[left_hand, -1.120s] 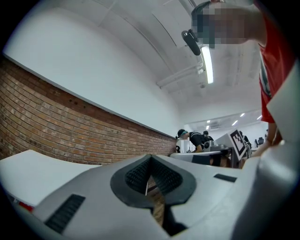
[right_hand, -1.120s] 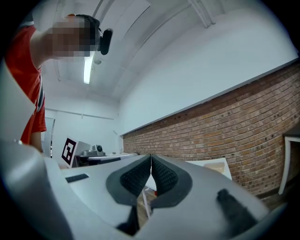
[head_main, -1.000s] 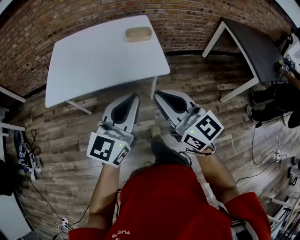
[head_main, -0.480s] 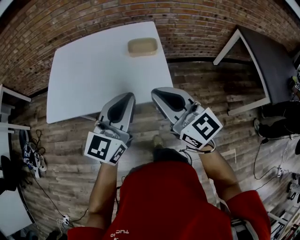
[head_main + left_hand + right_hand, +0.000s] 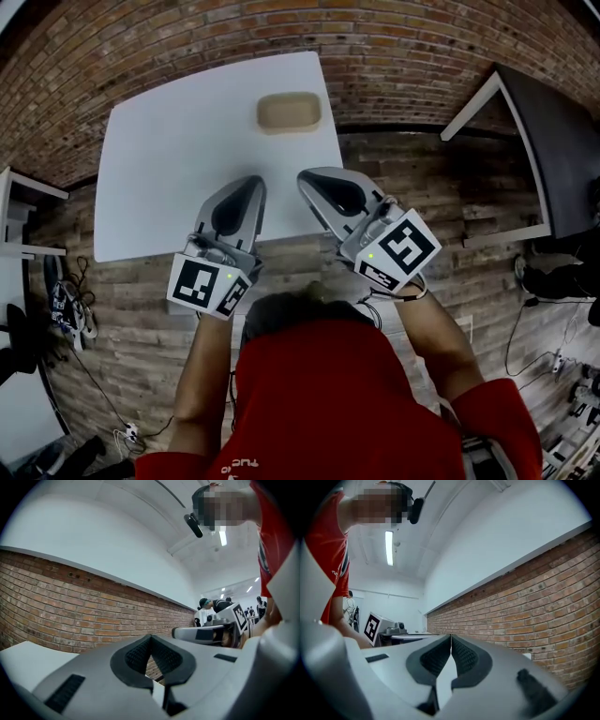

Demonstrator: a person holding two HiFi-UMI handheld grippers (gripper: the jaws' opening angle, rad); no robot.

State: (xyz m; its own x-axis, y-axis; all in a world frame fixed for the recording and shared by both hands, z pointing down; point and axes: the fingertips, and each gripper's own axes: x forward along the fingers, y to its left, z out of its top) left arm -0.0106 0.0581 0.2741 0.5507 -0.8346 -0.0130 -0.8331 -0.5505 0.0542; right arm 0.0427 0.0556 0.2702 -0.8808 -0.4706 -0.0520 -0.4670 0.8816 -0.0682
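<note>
We hold both tools over the near edge of the white table. Our left gripper is clenched, its pads pressed together with nothing between them, and our right gripper is clenched and empty too. They sit side by side, close but apart, tips pointing to twelve o'clock. The tan tray lies on the table at twelve o'clock from the tips, near the far edge by the brick wall. A dark table stands at three o'clock.
</note>
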